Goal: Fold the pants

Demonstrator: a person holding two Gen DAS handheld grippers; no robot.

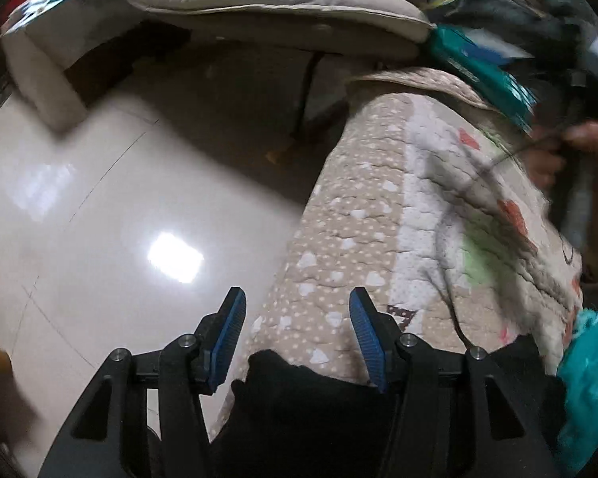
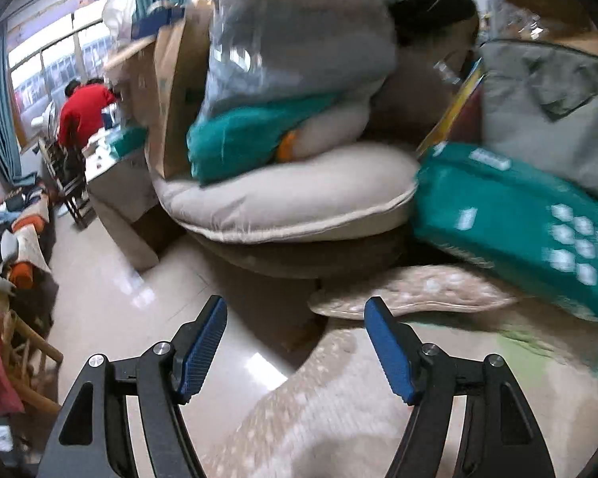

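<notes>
In the left wrist view a piece of black cloth, the pants (image 1: 299, 398), lies on a beige quilt with white hearts (image 1: 358, 239), just below and between my gripper's arms. My left gripper (image 1: 297, 298) is open and empty above the quilt's left edge. In the right wrist view my right gripper (image 2: 295, 306) is open and empty, held above the same quilt (image 2: 339, 418) and the floor. The pants do not show in the right wrist view. At the right edge of the left wrist view a hand (image 1: 586, 147) holds a dark blurred object.
A glossy tiled floor (image 1: 99, 219) lies left of the quilt. A chair with a beige cushion (image 2: 291, 199) is piled with bags and a teal package (image 2: 538, 231). Teal cloth (image 1: 586, 378) lies at the quilt's right. A person in red (image 2: 83, 115) sits far left.
</notes>
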